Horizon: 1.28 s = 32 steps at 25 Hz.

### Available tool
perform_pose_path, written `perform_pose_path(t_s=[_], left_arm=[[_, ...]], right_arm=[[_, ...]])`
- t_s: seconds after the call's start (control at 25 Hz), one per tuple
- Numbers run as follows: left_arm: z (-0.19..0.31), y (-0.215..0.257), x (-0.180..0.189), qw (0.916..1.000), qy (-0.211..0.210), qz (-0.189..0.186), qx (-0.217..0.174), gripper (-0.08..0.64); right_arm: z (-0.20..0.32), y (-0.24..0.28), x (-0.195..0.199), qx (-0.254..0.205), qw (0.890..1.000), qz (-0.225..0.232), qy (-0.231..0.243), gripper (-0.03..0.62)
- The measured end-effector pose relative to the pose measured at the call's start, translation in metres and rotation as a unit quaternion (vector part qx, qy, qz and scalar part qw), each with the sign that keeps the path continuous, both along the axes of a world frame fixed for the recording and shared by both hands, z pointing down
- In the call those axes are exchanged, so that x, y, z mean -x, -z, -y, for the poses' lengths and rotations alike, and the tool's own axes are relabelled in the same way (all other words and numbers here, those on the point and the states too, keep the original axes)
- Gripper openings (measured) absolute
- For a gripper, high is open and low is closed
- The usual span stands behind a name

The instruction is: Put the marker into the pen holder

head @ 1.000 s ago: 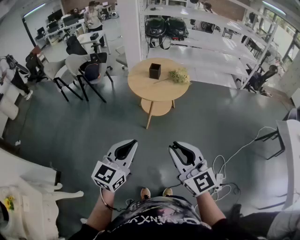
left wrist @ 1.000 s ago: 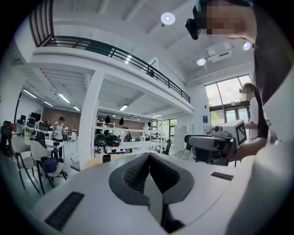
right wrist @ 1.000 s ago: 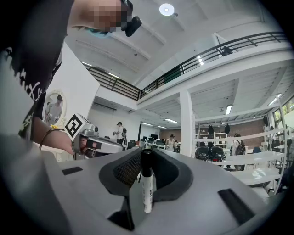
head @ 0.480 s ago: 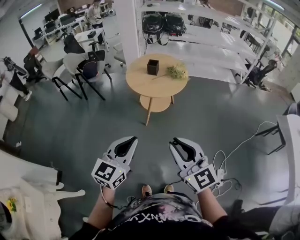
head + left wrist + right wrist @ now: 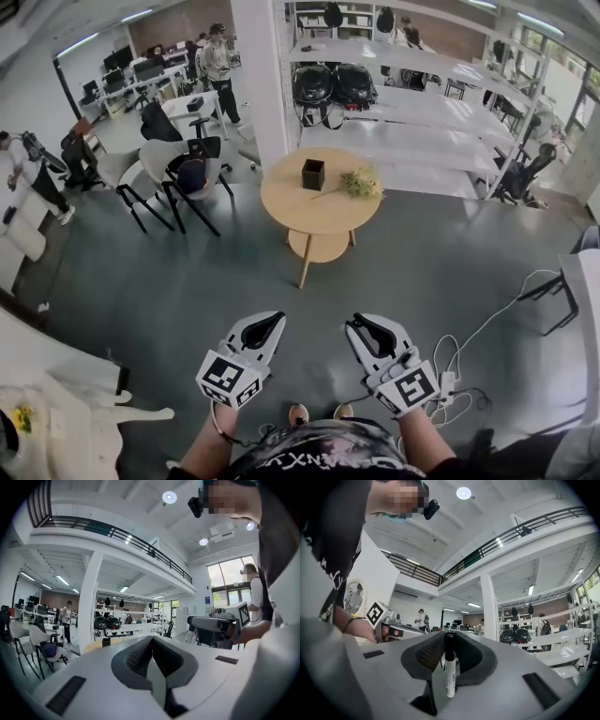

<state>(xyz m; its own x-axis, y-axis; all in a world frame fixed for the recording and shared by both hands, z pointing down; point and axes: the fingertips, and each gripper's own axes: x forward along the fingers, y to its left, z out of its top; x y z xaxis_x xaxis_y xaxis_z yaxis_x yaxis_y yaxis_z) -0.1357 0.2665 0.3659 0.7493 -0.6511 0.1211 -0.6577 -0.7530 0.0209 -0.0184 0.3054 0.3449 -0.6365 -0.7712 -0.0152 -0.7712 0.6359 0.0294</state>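
The black square pen holder stands on a round wooden table well ahead of both grippers, beside a bunch of dried flowers. In the right gripper view, my right gripper is shut on a white marker with a black cap, which stands upright between the jaws. In the head view the right gripper is held low in front of my body. My left gripper is level with it on the left. Its jaws are shut with nothing between them.
Grey floor lies between me and the table. Chairs stand to the table's left, with a white column and long white shelves behind it. Cables trail on the floor at right. People stand at the far desks.
The head view has tilted, so the table and both grippers sit lower in the picture. The grippers keep their places relative to each other and to my body.
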Motion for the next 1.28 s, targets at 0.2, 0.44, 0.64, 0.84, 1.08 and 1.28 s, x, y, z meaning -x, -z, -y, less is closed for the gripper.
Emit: perform_pose_path(t_s=[0.2, 0.44, 0.64, 0.84, 1.08, 1.28], left_arm=[[-0.006, 0.004, -0.006, 1.0000, 0.002, 0.002, -0.004, 0.020], [-0.013, 0.005, -0.025, 1.0000, 0.004, 0.003, -0.004, 0.020], [-0.026, 0.004, -0.043, 0.9999, 0.008, 0.006, -0.007, 0.020], [-0.043, -0.002, -0.067, 0.9999, 0.011, 0.009, -0.005, 0.020], [-0.059, -0.008, -0.091, 0.9998, 0.016, 0.012, -0.003, 0.020], [-0.067, -0.007, -0.106, 0.9997, 0.011, 0.022, -0.003, 0.020]], right_arm=[[-0.005, 0.003, -0.006, -0.003, 1.000, 0.002, 0.001, 0.071], [-0.011, 0.005, -0.025, -0.008, 1.000, 0.006, 0.003, 0.071], [-0.024, 0.002, -0.043, -0.010, 1.000, 0.003, 0.006, 0.071], [-0.038, -0.004, -0.067, -0.010, 1.000, 0.002, 0.011, 0.071], [-0.050, -0.011, -0.089, -0.012, 1.000, 0.003, 0.022, 0.071], [-0.056, -0.009, -0.103, -0.015, 1.000, 0.009, 0.019, 0.071]])
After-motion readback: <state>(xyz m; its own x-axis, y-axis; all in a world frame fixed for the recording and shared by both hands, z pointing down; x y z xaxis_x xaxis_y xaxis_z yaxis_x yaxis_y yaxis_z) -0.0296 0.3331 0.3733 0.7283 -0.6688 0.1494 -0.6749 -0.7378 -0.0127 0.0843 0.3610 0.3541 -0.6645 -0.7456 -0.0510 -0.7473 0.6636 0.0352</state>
